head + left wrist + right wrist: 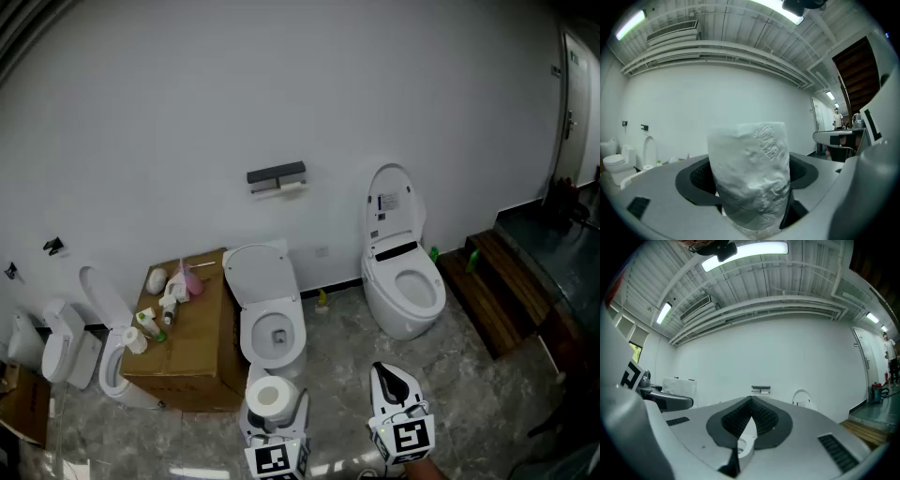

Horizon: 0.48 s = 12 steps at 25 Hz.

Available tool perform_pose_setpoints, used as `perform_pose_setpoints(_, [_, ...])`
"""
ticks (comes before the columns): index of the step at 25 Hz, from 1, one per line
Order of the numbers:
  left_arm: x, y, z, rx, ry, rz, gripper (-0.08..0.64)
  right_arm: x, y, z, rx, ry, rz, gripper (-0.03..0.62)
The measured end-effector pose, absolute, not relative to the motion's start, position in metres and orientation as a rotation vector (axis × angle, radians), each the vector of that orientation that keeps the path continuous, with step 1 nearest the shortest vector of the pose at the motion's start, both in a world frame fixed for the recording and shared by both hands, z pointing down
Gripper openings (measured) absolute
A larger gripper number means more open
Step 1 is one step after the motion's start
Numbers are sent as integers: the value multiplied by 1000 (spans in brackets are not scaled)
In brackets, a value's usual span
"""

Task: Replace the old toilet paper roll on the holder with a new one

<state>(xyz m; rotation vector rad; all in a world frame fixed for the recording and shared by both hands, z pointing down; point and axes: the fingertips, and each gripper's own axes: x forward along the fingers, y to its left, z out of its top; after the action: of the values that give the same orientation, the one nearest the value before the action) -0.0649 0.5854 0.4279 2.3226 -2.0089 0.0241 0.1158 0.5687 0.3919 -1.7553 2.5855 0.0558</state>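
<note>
we hold the left gripper (274,407) level, its jaws spread wide and clamped on the new roll (749,173), which stands upright between them. the right gripper (751,404) is level, its jaws closed together with nothing between them. the holder (277,175) is fixed near the middle of the wall (141,141), well apart from both grippers. the old roll (292,187) sits at the holder's right end.

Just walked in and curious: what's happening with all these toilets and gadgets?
A person holds a gripper in each hand. The left gripper grips a full toilet paper roll; the right gripper is shut and empty. The wall holder lies ahead, across the room, not yet reached.
</note>
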Motion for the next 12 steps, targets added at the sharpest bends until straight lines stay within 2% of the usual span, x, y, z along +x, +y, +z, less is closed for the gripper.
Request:
perform_pose_setpoints(3, [-91,593,403,2289,-2050,29,431,93,571,391,-1748,2598,55,17])
perform_pose_setpoints(12, [-132,613,409,2323,-2062,9,431,51,588,387,-1746,2621,85,17])
